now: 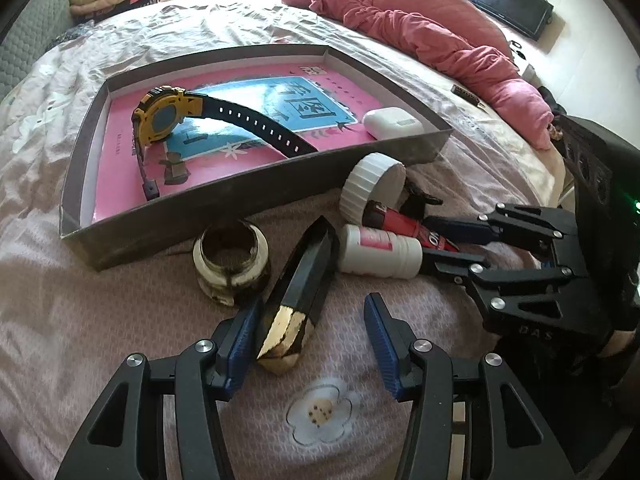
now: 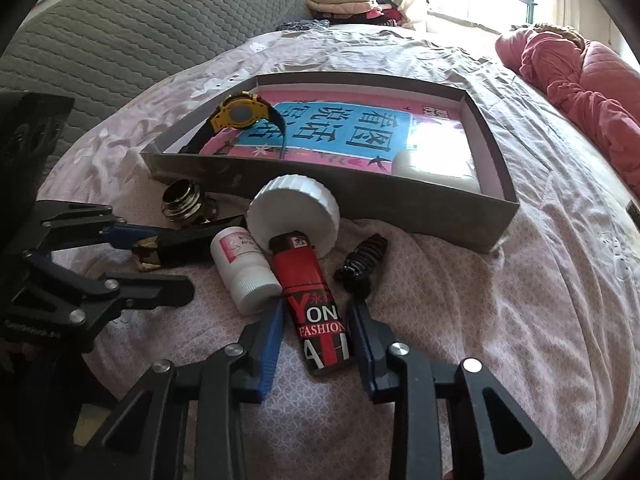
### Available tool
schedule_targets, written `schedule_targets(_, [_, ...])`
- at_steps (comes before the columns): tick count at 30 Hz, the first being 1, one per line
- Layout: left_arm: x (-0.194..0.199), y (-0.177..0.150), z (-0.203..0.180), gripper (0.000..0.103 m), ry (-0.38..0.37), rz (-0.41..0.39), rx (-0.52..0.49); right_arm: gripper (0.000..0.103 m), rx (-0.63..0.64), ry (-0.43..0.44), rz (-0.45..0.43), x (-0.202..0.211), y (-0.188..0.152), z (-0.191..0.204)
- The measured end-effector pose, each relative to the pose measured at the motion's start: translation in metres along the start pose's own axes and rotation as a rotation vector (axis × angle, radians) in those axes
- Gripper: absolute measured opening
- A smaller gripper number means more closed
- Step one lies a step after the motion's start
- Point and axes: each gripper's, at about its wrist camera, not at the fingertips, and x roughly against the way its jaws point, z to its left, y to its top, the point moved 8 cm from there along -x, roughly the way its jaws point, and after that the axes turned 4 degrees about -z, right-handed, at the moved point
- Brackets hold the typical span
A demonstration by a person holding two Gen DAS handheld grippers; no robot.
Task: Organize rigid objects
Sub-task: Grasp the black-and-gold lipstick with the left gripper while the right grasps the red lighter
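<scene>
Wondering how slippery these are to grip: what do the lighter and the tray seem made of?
Lighter: looks like glossy plastic, printed red and black, with highlights along its body. Tray: probably matte grey cardboard, judging by its thin folded walls.

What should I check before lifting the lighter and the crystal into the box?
1. Right gripper on lighter: ok, pads touch both sides.
2. Left gripper on crystal: not ok, one pad stands apart.
3. Lighter free of neighbours: not ok, lid and bottle lie against it.
4. Room in box: ok.
5. Grip firmness: cannot tell.
</scene>
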Motion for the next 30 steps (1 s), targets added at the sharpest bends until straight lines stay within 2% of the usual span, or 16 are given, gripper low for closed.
schedule_targets(3, [-0.005,0.004,0.001,0.052,-0.004,0.005,0.004,0.027,0.013,0.021,0.002,-0.002,0.0,0.003])
schedule_targets(9, [-0.013,0.011,0.004,0.039,-0.032,0.014,0.033,0.027,0.013,0.043,0.006,-0.008,0.001,0.004])
schedule_targets(14, [-0.019,0.014,0.005,0.038,-0.031,0.033,0.041,0.026,0.015,0.031,0.001,-0.014,0.002,0.003])
schedule_targets(21, [-0.024,0.018,0.004,0.036,-0.027,0.047,0.064,0.022,-0.049,0.073,-0.009,-0.015,0.004,-0.005])
schedule_targets(23, [-0.023,0.016,0.009,0.026,-0.012,0.048,0.075,0.02,-0.058,0.081,-0.012,-0.013,0.005,-0.006])
schedule_targets(30, [-0.02,0.015,0.009,0.026,-0.016,0.046,0.115,0.017,-0.089,0.109,-0.017,-0.004,0.005,-0.002])
